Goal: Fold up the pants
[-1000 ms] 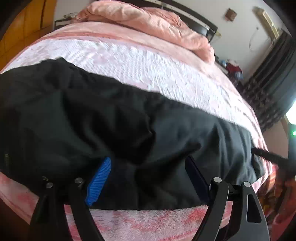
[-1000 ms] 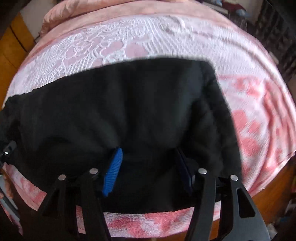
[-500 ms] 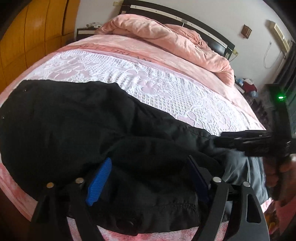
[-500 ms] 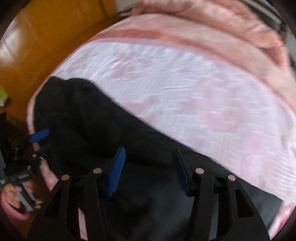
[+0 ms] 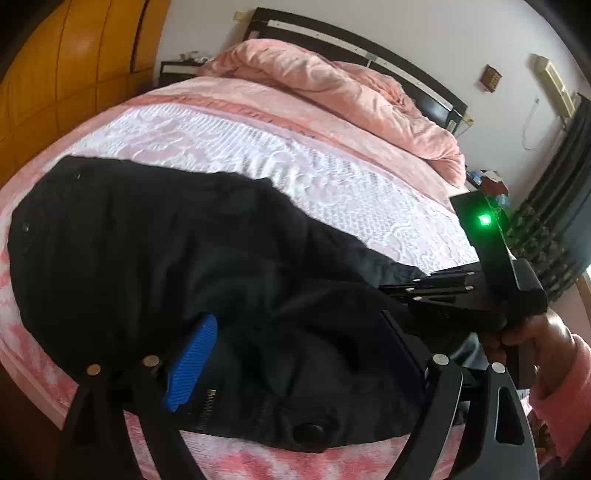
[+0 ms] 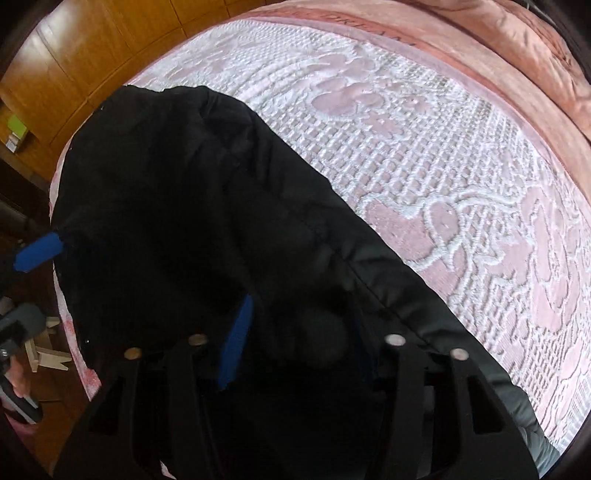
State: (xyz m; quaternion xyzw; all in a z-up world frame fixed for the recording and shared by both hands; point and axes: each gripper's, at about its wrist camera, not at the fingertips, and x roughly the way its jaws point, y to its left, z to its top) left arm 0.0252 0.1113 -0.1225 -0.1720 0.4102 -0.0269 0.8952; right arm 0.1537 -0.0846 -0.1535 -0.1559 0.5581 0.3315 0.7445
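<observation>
Bedroom, pink bed (image 5: 332,177) with white lace cover; black pants (image 5: 166,251) lie bunched along its near edge, waistband button toward the camera. Left gripper (image 5: 295,362) fingers spread and opening, cloth loose between them. Right gripper (image 6: 295,343) fingers closing over a dark fold, not clearly pinching yet. Risks: right grabs only the top layer, fold goes crooked; pants slide off the edge.

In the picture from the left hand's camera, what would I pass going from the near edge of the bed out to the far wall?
Black pants → white lace bedspread → bunched pink quilt → dark headboard → white wall.
</observation>
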